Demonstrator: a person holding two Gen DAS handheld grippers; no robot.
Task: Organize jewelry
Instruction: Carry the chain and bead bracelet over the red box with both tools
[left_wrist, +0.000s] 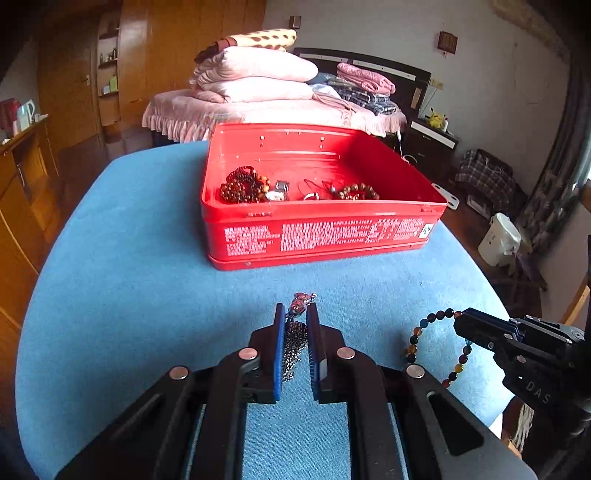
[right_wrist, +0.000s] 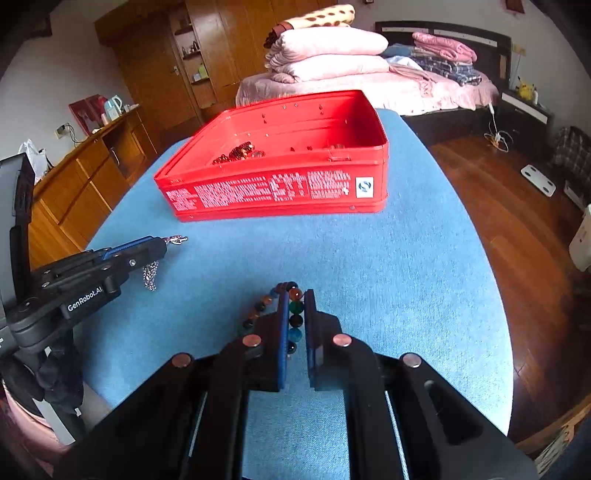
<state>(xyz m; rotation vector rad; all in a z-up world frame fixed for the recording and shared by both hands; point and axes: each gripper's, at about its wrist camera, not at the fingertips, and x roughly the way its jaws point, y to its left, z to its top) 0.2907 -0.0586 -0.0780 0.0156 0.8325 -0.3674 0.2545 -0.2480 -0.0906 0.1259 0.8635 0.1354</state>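
Note:
An open red tin box (left_wrist: 321, 232) stands on the blue table (left_wrist: 129, 277); it holds several beaded bracelets (left_wrist: 245, 184) and small pieces. It also shows in the right wrist view (right_wrist: 273, 192). My left gripper (left_wrist: 296, 314) is shut on a silver chain necklace (left_wrist: 294, 347) with a reddish pendant (left_wrist: 300, 301), held just above the cloth in front of the box. My right gripper (right_wrist: 297, 299) is shut on a multicoloured bead bracelet (right_wrist: 295, 317), to the right of the left gripper. The bracelet (left_wrist: 424, 328) hangs from the right gripper (left_wrist: 460, 317) in the left wrist view.
A bed (left_wrist: 258, 107) with stacked pink bedding stands behind the table. Wooden cabinets (right_wrist: 85, 184) run along the left. A dark nightstand (left_wrist: 428, 144) and wooden floor (right_wrist: 498, 206) lie to the right. The table edge curves close on both sides.

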